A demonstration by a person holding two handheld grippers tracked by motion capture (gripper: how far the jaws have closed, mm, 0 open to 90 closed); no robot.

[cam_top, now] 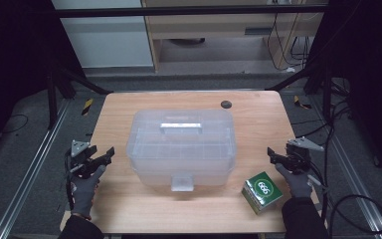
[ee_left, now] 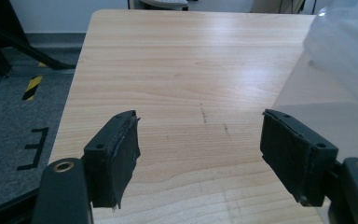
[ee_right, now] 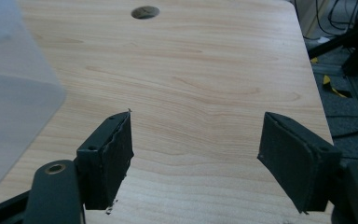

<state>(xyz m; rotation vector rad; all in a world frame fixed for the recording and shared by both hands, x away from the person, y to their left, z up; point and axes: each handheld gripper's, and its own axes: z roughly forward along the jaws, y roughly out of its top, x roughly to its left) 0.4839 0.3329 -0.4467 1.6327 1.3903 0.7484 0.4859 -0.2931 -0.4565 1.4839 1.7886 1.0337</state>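
Two claws are seen, one in each gloved hand. The left gripper (cam_top: 101, 158) is held wide open with nothing in it, and so is the right gripper (cam_top: 274, 157). Between them one clear plastic box (cam_top: 181, 147) with one handle is set on the wooden table (cam_top: 124, 206). Just beside the right claw one small green box (cam_top: 262, 192) is placed.
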